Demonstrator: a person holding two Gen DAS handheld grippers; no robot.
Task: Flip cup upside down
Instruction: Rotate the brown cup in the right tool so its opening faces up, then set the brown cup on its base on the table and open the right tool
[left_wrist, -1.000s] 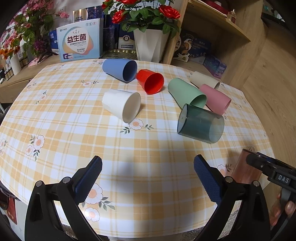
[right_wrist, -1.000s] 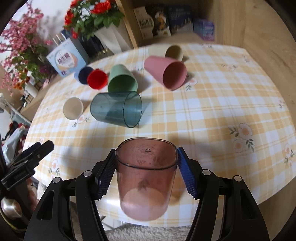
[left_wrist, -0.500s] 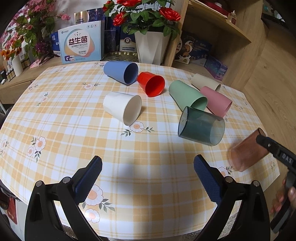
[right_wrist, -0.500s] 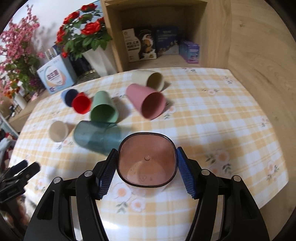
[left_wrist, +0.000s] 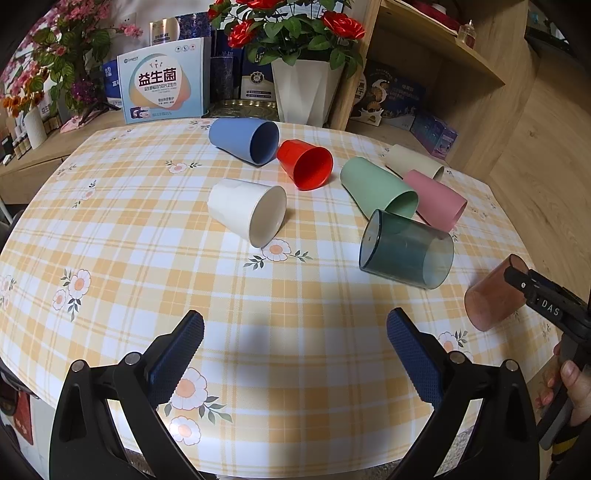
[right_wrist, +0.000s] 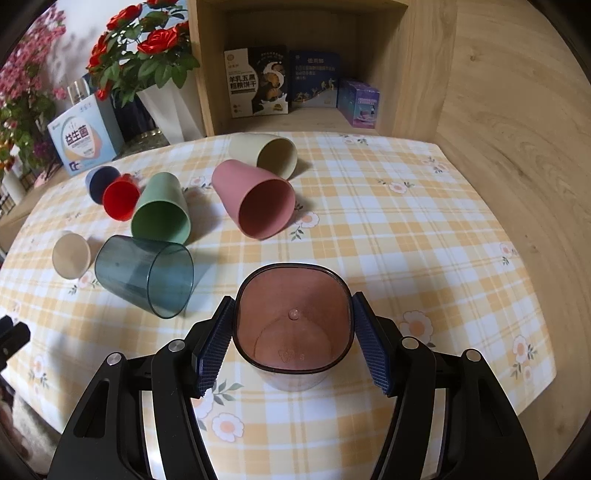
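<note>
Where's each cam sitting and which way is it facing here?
Left wrist: on the open left gripper, over the near table edge, facing the flowers; shows its fingers, the right gripper and a hand.
Right wrist: on the right gripper, facing the shelf; shows its fingers clamping the brown cup.
Shared: brown cup, teal cup.
</note>
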